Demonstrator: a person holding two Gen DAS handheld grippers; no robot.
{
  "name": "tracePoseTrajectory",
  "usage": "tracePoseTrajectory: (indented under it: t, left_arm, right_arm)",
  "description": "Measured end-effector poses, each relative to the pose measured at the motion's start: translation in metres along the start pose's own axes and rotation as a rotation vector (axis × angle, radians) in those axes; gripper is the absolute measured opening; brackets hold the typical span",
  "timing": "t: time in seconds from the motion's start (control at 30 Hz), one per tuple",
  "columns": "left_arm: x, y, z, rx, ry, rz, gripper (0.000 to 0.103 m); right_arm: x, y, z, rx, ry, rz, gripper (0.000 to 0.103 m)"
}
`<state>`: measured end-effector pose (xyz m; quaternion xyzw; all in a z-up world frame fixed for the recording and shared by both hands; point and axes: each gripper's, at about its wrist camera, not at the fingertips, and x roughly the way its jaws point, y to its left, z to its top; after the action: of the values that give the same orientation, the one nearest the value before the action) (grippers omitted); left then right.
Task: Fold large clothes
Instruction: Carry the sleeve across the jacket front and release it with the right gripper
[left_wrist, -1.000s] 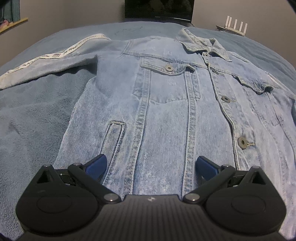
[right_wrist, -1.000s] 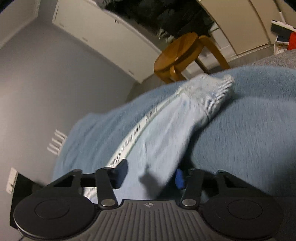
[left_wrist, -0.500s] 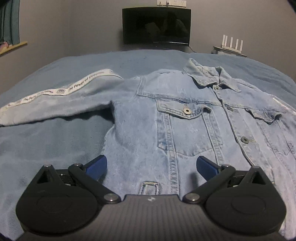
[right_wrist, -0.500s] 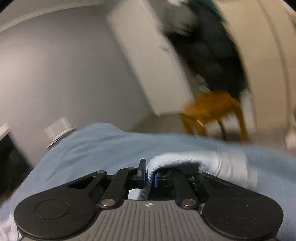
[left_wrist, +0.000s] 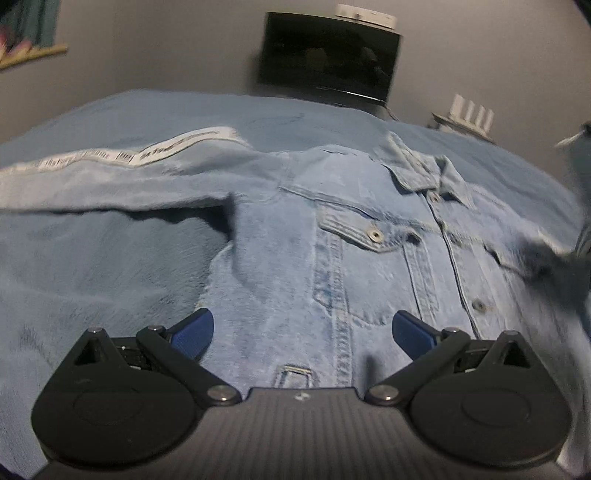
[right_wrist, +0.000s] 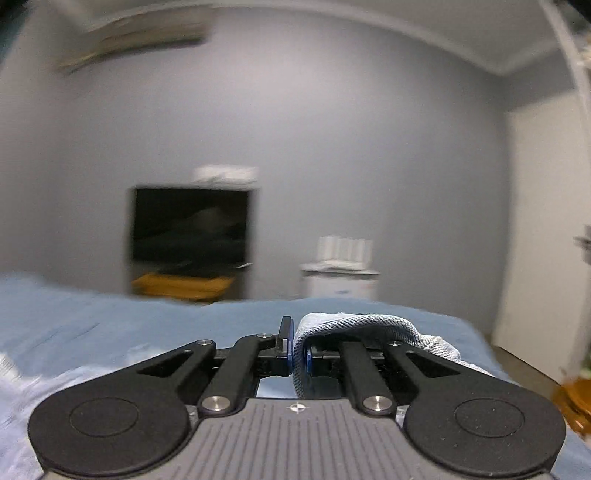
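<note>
Denim cloth, a sleeve cuff (right_wrist: 354, 323) of the jacket, is pinched between the blue pads of the right claw (right_wrist: 297, 360), which has just clamped tight on it; the cuff loops out to the right over the claw's linkage. Beyond that claw lies the blue bed (right_wrist: 110, 321), then a dark screen (right_wrist: 190, 229) on the grey wall and a white router (right_wrist: 343, 251) to its right. The left claw (left_wrist: 301, 328) has its jaws spread wide with nothing between them, above the lower front of the jacket (left_wrist: 332, 240). Ahead of it the jacket lies flat, front up, buttoned, collar (left_wrist: 421, 166) farthest away. Its other sleeve (left_wrist: 110, 170), with a white printed stripe, stretches off to the left across the bed.
</note>
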<state>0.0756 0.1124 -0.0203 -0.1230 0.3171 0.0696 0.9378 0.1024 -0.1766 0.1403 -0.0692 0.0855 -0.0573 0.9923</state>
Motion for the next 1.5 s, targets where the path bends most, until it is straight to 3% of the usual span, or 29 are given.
tracePoseTrajectory:
  t: [0.13,0.23,0.3,0.37,0.43,0.53,0.63,0.67,0.73,0.83,0.93,1.03,1.1,1.33,1.4,1.5]
  left_arm:
    - [-0.001,0.015,-0.001,-0.098,-0.014,-0.043,0.103]
    - [-0.001,0.019,0.0,-0.123,-0.013,-0.059,0.103]
    - [-0.001,0.018,0.001,-0.127,-0.003,-0.064,0.103]
    - [-0.002,0.018,0.0,-0.125,-0.001,-0.069,0.103]
    - [-0.001,0.017,-0.001,-0.123,0.002,-0.072,0.103]
    - [0.001,0.017,-0.002,-0.12,0.007,-0.076,0.103]
    - [0.002,0.017,-0.003,-0.122,0.01,-0.076,0.103]
    - [0.002,0.018,-0.003,-0.125,0.009,-0.077,0.103]
    - [0.001,0.018,-0.003,-0.128,0.007,-0.08,0.103]
    - [0.001,0.019,-0.004,-0.131,0.007,-0.082,0.103]
    - [0.001,0.018,-0.004,-0.127,0.008,-0.081,0.103]
    - [0.001,0.018,-0.004,-0.124,0.011,-0.082,0.103]
    - [0.0,0.018,-0.004,-0.122,0.012,-0.082,0.103]
    - [0.003,0.014,-0.004,-0.092,0.024,-0.072,0.103]
    - [0.003,0.014,-0.004,-0.093,0.025,-0.072,0.103]
    - [0.004,0.013,-0.006,-0.089,0.027,-0.071,0.103]
  right_arm:
    - [0.026,0.089,-0.022,-0.099,0.145,0.132,0.008]
    - [0.042,0.115,-0.054,-0.05,0.281,0.164,0.009]
    - [0.052,0.114,-0.07,0.066,0.368,0.199,0.021]
    - [0.038,0.102,-0.095,0.177,0.391,0.21,0.051]
    - [0.037,0.088,-0.095,0.332,0.383,0.189,0.057]
    - [0.031,0.066,-0.098,0.566,0.38,0.139,0.057]
    - [0.024,0.052,-0.094,0.721,0.35,0.071,0.054]
    - [0.024,0.055,-0.09,0.697,0.339,0.058,0.035]
    - [0.021,0.078,-0.072,0.48,0.287,0.063,0.016]
    - [0.011,0.119,-0.057,0.18,0.219,0.183,0.019]
    - [0.013,0.151,-0.059,0.006,0.313,0.371,0.052]
    - [0.009,0.169,-0.069,-0.151,0.34,0.409,0.048]
    - [0.004,0.163,-0.072,-0.107,0.327,0.392,0.048]
    - [0.014,0.108,-0.088,0.29,0.421,0.415,0.051]
    - [0.013,0.093,-0.099,0.36,0.442,0.356,0.05]
    - [0.019,0.084,-0.122,0.295,0.544,0.241,0.051]
